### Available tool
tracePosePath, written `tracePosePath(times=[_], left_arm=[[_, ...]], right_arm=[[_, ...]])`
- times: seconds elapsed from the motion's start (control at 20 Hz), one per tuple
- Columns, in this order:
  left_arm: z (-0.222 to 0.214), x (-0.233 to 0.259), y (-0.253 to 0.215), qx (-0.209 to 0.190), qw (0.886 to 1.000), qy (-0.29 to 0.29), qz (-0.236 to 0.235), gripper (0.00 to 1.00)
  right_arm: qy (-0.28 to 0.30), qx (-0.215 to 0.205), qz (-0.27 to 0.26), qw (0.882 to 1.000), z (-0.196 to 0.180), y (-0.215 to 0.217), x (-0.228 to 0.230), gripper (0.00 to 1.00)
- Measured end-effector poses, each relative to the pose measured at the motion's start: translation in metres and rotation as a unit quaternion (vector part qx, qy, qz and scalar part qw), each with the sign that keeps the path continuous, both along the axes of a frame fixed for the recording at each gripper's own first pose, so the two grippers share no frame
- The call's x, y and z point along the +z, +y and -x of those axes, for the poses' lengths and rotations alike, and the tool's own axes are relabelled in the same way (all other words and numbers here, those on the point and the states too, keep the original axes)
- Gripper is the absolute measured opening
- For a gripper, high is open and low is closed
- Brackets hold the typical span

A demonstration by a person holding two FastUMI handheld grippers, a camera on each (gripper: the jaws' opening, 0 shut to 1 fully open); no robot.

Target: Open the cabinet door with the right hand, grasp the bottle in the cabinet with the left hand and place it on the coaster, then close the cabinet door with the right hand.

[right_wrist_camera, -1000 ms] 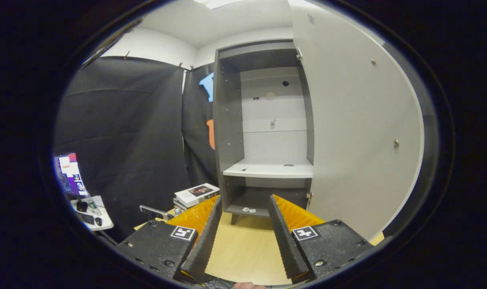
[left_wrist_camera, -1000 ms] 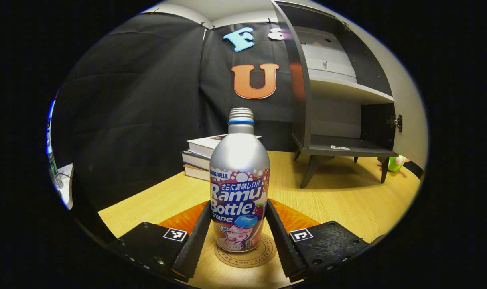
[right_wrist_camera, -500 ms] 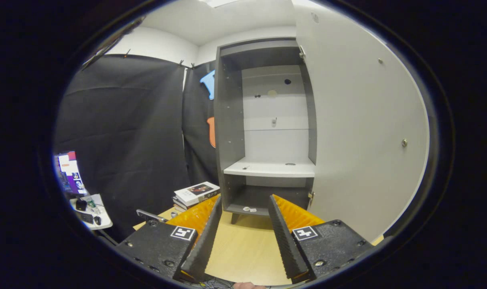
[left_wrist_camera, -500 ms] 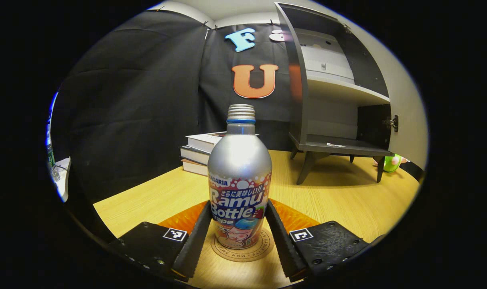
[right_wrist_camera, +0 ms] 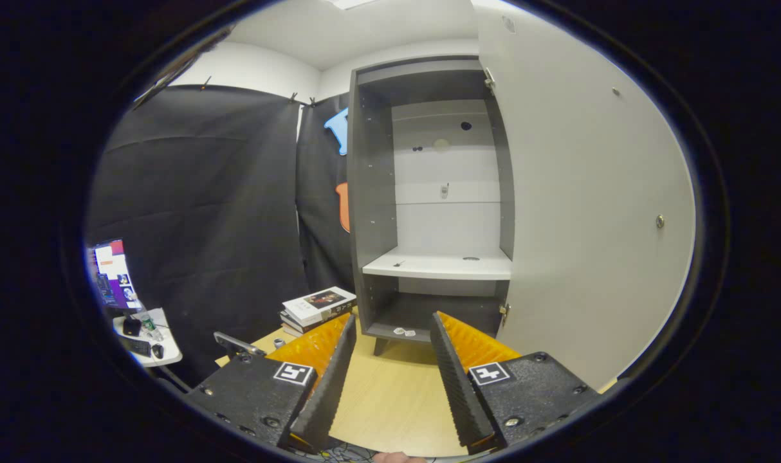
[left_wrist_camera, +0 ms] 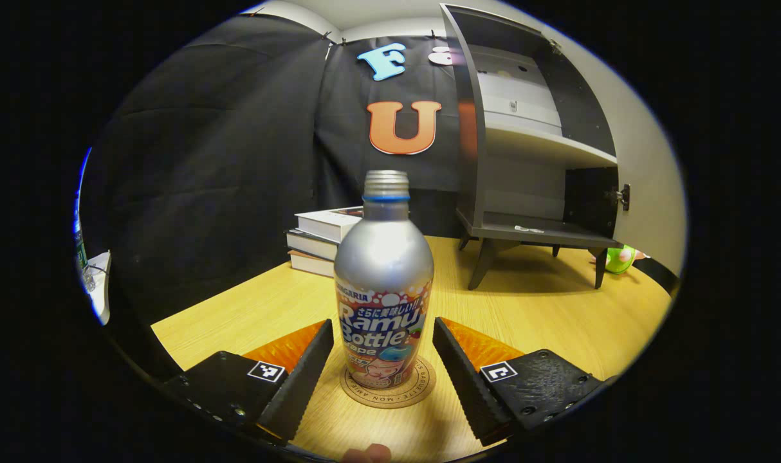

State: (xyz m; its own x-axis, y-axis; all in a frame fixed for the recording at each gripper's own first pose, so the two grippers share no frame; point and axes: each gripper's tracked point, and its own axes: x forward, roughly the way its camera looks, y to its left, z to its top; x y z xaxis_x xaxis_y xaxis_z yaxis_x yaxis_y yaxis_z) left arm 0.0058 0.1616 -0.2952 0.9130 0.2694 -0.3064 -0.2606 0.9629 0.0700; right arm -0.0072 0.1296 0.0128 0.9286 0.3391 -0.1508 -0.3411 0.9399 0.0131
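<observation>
bottle released onto coaster, door next

left gripper [left_wrist_camera: 383, 370]: jaws now spread apart and clear of the bottle [left_wrist_camera: 383, 283], where 0.5 s ago both pressed against its sides. bottle upright on the round coaster [left_wrist_camera: 388, 390], standing on its own between the 2 open fingers, a gap on either side. reads as the placing step finished: bottle out of the cabinet [left_wrist_camera: 522, 145] and down on its target, left side free to back off straight without brushing the label.

right gripper [right_wrist_camera: 387, 379]: jaws apart, holding nothing, raised over the counter and pointed at the open cabinet [right_wrist_camera: 429, 206]. door [right_wrist_camera: 590, 218] swung wide on the right, its inner face toward the camera, a little nearer and larger than 0.5 s ago. shelves bare of any bottle; a few small bits on the lower shelf, too small to tell. remaining, by judgement: closing the door with the right side, likely a push on its outer edge or face.

counter [left_wrist_camera: 545, 315]: pale wood grain, flat, lit from above with a shine on the bottle shoulder. stack of 3 books [left_wrist_camera: 320, 241] behind the bottle, near the cabinet's left leg. something small and green [left_wrist_camera: 619, 258] behind the cabinet's right leg, unclear what. black cloth wall behind. side table with a lit screen [right_wrist_camera: 110, 283] far left in the right gripper view.
</observation>
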Motion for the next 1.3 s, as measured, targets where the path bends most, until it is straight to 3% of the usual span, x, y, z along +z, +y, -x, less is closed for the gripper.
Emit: tracePosePath(times=[0.35,0.5,0.75,1.0,1.15,1.3], left_arm=[[0.032,0.145,0.006,0.028,0.996,-0.082,-0.022,0.94],[0.021,0.203,-0.031,-0.022,0.993,-0.117,-0.005,0.95],[0.004,0.239,-0.092,-0.107,0.986,-0.126,-0.003,0.95],[-0.004,0.245,-0.147,-0.178,0.977,-0.119,-0.005,0.95],[-0.002,0.238,-0.166,-0.201,0.974,-0.106,0.012,0.95],[0.003,0.234,-0.178,-0.215,0.972,-0.093,0.022,0.95]], right_arm=[[-0.019,-0.002,-0.009,1.0,0.002,-0.005,0.015,0.77],[-0.03,-0.013,-0.016,0.999,0.012,-0.009,0.034,0.89],[-0.05,-0.05,-0.018,0.997,0.049,-0.048,0.071,0.91],[-0.09,-0.129,-0.017,0.987,0.093,-0.128,0.124,0.93],[-0.123,-0.225,-0.002,0.967,0.113,-0.204,0.152,0.94],[-0.131,-0.282,0.0,0.95,0.109,-0.262,0.158,0.94]])
